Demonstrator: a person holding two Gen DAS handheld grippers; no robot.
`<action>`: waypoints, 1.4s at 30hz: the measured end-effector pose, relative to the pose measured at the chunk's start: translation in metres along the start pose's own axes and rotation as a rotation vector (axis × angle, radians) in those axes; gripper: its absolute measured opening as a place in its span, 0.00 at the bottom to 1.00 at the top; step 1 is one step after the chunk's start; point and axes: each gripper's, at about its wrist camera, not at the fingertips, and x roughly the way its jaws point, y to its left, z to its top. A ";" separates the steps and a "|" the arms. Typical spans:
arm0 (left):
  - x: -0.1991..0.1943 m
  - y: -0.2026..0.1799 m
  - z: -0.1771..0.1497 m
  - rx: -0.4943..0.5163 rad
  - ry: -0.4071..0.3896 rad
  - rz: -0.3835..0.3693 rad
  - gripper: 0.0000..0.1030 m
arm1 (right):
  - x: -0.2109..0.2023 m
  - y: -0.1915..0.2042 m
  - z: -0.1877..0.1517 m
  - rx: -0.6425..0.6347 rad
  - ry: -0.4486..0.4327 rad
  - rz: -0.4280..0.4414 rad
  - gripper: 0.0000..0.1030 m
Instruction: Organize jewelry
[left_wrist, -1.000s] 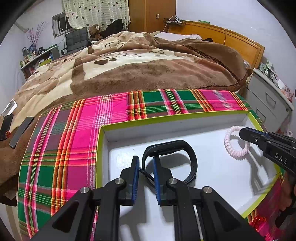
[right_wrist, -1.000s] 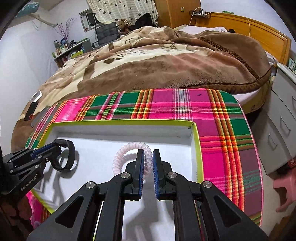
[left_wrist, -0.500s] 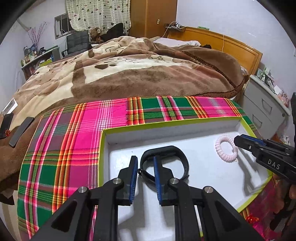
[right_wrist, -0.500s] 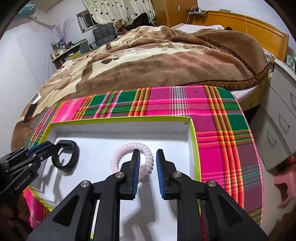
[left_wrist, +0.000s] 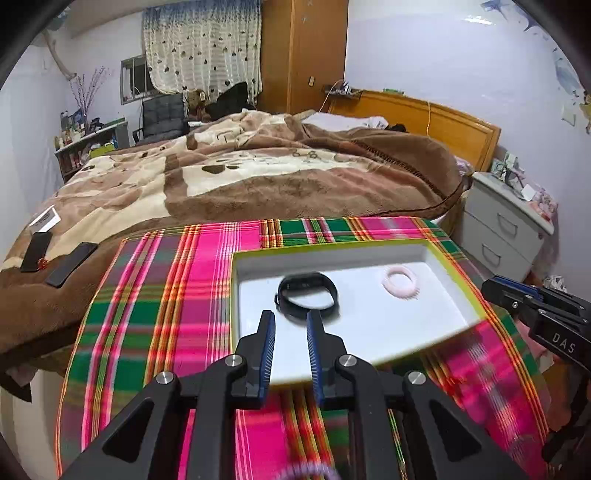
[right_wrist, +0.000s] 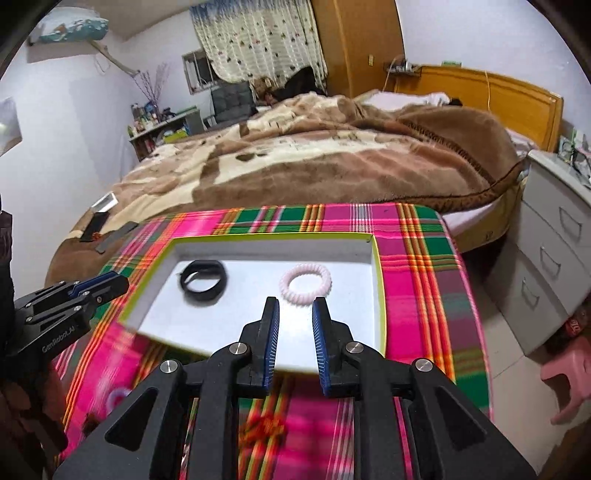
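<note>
A white tray with a lime rim (left_wrist: 448, 258) (right_wrist: 380, 266) sits on a pink and green plaid cloth. Inside lie a black band (left_wrist: 306, 295) (right_wrist: 203, 282) at left and a pink spiral hair tie (left_wrist: 400, 283) (right_wrist: 306, 283) at right. My left gripper (left_wrist: 290, 321) is open and empty, raised near the tray's front edge, short of the band. My right gripper (right_wrist: 295, 306) is open and empty, raised just short of the hair tie. Each gripper shows at the edge of the other's view.
Blurred on the cloth before the tray are a pale ring (right_wrist: 118, 398), a small red-orange item (right_wrist: 264, 426) and a purple item (left_wrist: 306, 472). A bed with a brown blanket (left_wrist: 258, 177) lies behind. A grey drawer unit (left_wrist: 506, 225) and a pink stool (right_wrist: 569, 380) stand at right.
Both grippers opened, letting go of the band and the hair tie, then pulled back and rose away from the tray. Both pieces now lie loose in the tray.
</note>
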 end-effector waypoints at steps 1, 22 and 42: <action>-0.010 -0.001 -0.005 -0.001 -0.012 -0.006 0.16 | -0.008 0.002 -0.004 -0.002 -0.010 0.000 0.18; -0.127 -0.009 -0.120 -0.023 -0.099 -0.011 0.29 | -0.112 0.041 -0.112 -0.080 -0.075 0.020 0.18; -0.131 -0.017 -0.148 -0.004 -0.069 -0.035 0.29 | -0.105 0.047 -0.149 -0.074 0.012 0.071 0.18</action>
